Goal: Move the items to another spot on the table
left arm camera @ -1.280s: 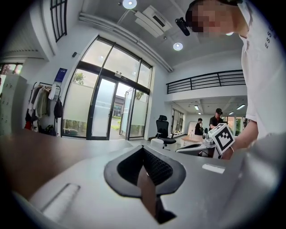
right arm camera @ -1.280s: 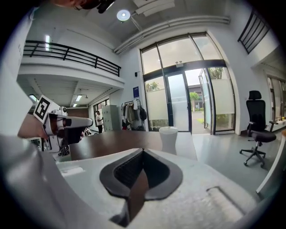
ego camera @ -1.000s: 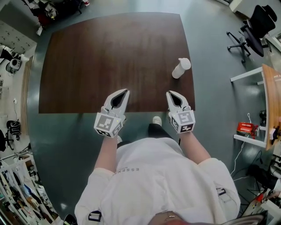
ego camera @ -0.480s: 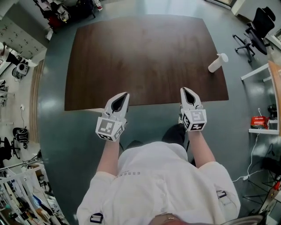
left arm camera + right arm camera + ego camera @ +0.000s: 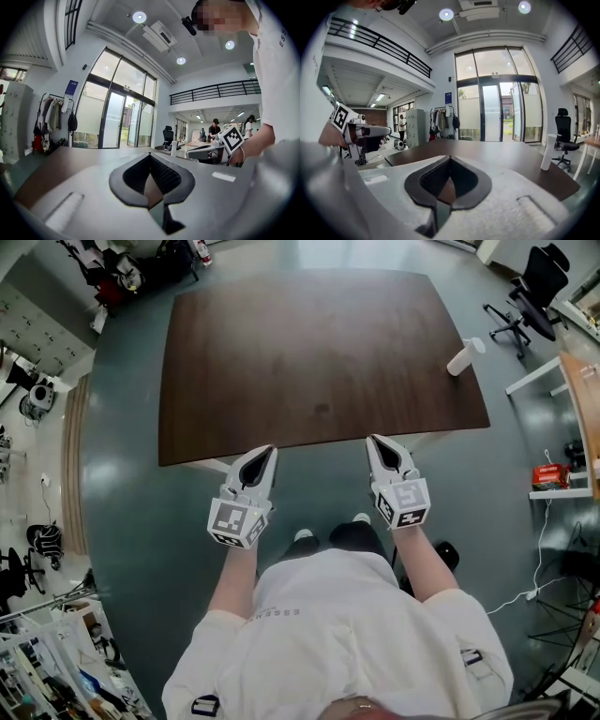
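Note:
A white bottle [image 5: 463,357] stands upright near the far right edge of the dark brown table [image 5: 309,343]; it also shows as the bottle [image 5: 547,151] in the right gripper view and, small, as the bottle [image 5: 174,148] in the left gripper view. My left gripper [image 5: 265,452] and right gripper [image 5: 375,440] hang side by side just off the table's near edge, pointing at it. Both are shut with nothing between their jaws. The left gripper [image 5: 150,157] and right gripper [image 5: 450,159] each show tips meeting. The bottle is well beyond the right gripper, up and to the right.
A black office chair [image 5: 539,287] stands right of the table on the grey floor. A red box [image 5: 547,476] and a white cable lie at the right. Bags and clutter sit at the upper left. People stand at a distant desk [image 5: 215,133].
Both grippers have drawn back from over the table's near edge to just off it. The bottle, once close to the right gripper, now lies far off to the upper right.

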